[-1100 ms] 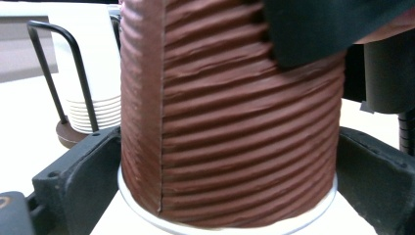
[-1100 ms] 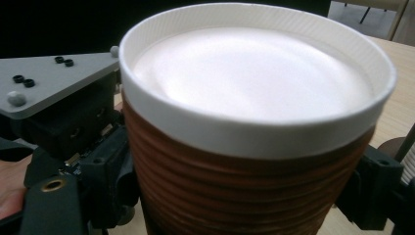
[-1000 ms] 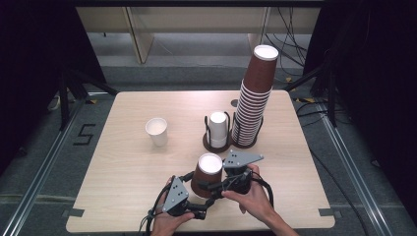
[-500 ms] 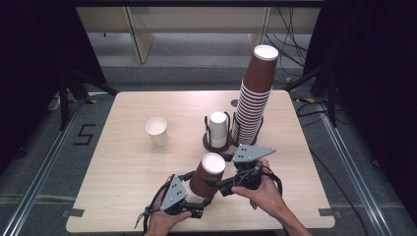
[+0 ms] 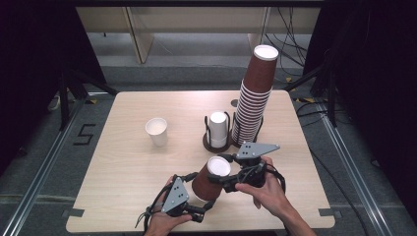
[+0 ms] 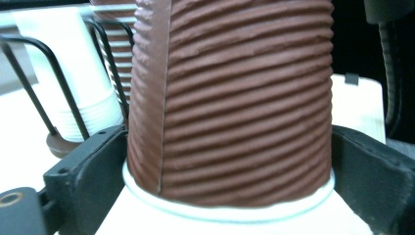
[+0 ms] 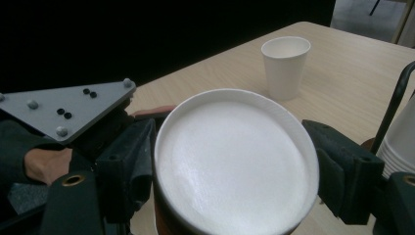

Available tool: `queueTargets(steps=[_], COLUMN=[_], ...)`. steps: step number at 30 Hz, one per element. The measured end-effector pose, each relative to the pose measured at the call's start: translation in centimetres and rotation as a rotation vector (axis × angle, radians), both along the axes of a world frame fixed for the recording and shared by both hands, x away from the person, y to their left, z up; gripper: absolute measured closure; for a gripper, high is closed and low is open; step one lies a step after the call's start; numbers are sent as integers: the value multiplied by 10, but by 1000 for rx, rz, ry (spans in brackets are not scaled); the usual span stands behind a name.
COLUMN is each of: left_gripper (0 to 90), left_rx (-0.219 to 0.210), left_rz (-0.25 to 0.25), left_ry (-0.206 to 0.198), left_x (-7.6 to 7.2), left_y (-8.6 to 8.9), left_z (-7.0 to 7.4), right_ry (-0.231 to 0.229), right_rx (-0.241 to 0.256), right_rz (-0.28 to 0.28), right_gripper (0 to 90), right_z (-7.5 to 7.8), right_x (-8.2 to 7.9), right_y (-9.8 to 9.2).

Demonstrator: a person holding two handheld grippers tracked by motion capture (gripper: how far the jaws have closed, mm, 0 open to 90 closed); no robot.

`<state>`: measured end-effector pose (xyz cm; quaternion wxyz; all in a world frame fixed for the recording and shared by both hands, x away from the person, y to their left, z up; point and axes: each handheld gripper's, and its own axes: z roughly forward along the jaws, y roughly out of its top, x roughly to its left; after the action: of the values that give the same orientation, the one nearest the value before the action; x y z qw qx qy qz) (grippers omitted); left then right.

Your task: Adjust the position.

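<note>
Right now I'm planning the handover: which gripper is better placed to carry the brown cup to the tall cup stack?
Probably the right gripper: it sits nearest the tall cup stack, jaws flanking the white end of the brown cup.

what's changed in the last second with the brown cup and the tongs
The right tongs moved slightly right, toward the upturned end of the brown cup. The left tongs kept their hold at its lower end. The cup stack, holder and white cup stayed put.
</note>
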<state>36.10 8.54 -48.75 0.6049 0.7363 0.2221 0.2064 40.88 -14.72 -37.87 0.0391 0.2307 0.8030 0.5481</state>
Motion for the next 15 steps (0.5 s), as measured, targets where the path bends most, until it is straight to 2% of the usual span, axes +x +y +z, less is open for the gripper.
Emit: queueTargets(steps=[1, 2, 3, 4, 7, 9, 10, 11, 15], left_gripper=[39, 35, 34, 34, 32, 33, 35, 38, 61], left_rx=[-28, -36, -26, -45, -44, -44, -48, -43, -53], left_rz=[4, 3, 10, 6, 10, 13, 12, 11, 6], left_ry=[-11, -15, -11, -18, -30, -36, -34, -32, -10], left_x=[0, 0, -1, -1, -3, -3, -3, -3, 1], left_y=[-1, 0, 1, 0, 0, 0, 1, 2, 8], left_z=[-1, -1, 0, 0, 1, 2, 2, 3, 4], right_ry=[18, 13, 31, 42, 40, 71, 90, 79, 118], right_rx=[22, 54, 61, 87, 102, 134, 127, 125, 145], right_rz=[-14, -17, -30, -28, -31, -25, -32, -32, -21], right_gripper=[251, 252, 252, 252, 252, 252, 252, 251, 249], right_z=[1, 2, 4, 3, 3, 0, 0, 0, -5], right_x=[0, 1, 1, 1, 3, 4, 4, 5, 8], right_y=[-1, -3, -5, -5, -8, -8, -9, -10, -11])
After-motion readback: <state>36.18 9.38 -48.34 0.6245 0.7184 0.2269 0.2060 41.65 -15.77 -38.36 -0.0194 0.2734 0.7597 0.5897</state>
